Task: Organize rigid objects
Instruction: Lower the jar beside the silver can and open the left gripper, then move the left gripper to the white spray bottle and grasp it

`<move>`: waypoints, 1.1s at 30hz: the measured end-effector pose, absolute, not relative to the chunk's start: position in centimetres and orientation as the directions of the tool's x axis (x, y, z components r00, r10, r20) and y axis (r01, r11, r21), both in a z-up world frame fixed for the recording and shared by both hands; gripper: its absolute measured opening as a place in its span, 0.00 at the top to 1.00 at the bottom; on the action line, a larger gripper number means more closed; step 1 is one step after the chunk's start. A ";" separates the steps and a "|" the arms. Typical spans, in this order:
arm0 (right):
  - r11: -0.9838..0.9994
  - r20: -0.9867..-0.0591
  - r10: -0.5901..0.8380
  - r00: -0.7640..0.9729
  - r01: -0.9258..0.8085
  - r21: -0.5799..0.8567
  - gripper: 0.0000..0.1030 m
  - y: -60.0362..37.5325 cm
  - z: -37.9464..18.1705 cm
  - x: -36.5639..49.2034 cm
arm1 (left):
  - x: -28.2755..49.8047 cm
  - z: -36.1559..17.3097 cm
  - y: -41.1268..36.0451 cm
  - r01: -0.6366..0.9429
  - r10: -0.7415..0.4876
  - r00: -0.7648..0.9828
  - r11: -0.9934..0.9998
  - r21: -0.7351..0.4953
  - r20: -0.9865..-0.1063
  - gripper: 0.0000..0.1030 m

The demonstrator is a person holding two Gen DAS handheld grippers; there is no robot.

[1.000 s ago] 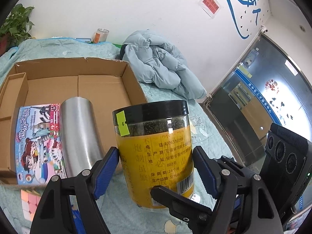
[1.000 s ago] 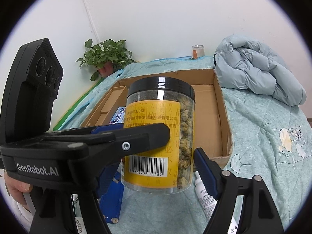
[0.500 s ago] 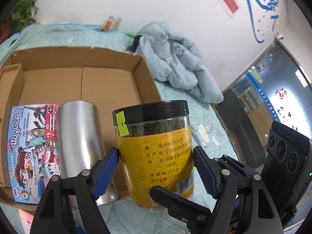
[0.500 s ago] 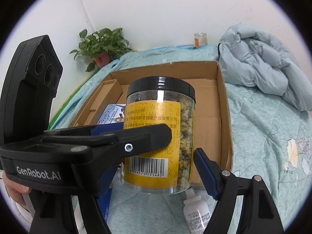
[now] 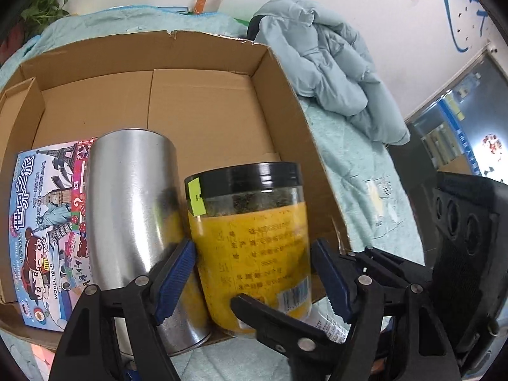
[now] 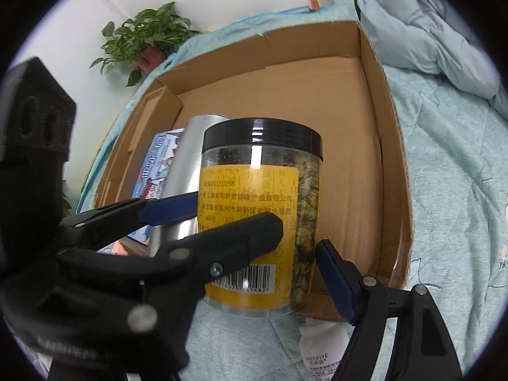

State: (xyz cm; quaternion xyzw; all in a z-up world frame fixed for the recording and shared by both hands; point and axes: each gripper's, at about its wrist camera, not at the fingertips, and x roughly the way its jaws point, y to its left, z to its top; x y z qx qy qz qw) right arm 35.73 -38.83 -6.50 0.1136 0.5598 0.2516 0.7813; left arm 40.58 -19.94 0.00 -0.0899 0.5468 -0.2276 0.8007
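Both tools — left (image 5: pixel 254 270), right (image 6: pixel 257 247) — clamped on yellow-labelled jar (image 5: pixel 254 238), beside steel cup (image 5: pixel 133 209) at cardboard box (image 5: pixel 206 111).

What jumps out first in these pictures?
A clear jar with a yellow label and black lid fills the middle, gripped by both the left gripper and the right gripper. Behind it lies an open cardboard box holding a shiny metal cylinder beside a colorful game box.

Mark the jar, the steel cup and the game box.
jar (image 6: pixel 247 212), right wrist view, yellow label.
steel cup (image 5: pixel 133 197), left wrist view, side wall.
game box (image 5: pixel 44 222), left wrist view, printed lid.
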 end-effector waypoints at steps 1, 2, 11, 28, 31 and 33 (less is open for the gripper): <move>0.845 -0.816 0.526 0.240 -0.253 0.471 0.25 -39.0 -6.9 35.9 | 40.5 0.0 -20.0 0.263 -0.464 0.300 0.880 -0.395 -0.833 0.30; 0.842 -0.815 0.533 0.230 -0.237 0.484 0.25 -39.1 -7.3 36.1 | 40.6 -0.1 -20.1 0.261 -0.471 0.296 0.877 -0.404 -0.831 0.30; 0.877 -0.817 0.479 0.323 -0.223 0.426 0.24 -38.8 -5.9 35.0 | 34.6 5.5 -16.3 0.303 -0.420 0.531 0.905 -0.298 -0.736 0.28; 0.940 -0.645 0.339 0.685 -0.270 0.208 0.75 -40.0 1.0 22.5 | 19.9 8.1 -7.4 0.193 -0.240 0.816 0.971 -0.144 -0.526 0.90; 0.929 -0.627 0.352 0.695 -0.340 0.144 0.21 -39.8 1.2 21.4 | 19.2 7.7 -8.1 0.124 -0.137 0.832 0.990 -0.059 -0.537 0.04; 0.930 -0.593 0.341 0.729 -0.354 0.100 0.10 -40.6 1.1 19.8 | 18.5 7.0 -8.3 0.142 -0.154 0.840 0.988 -0.063 -0.520 0.00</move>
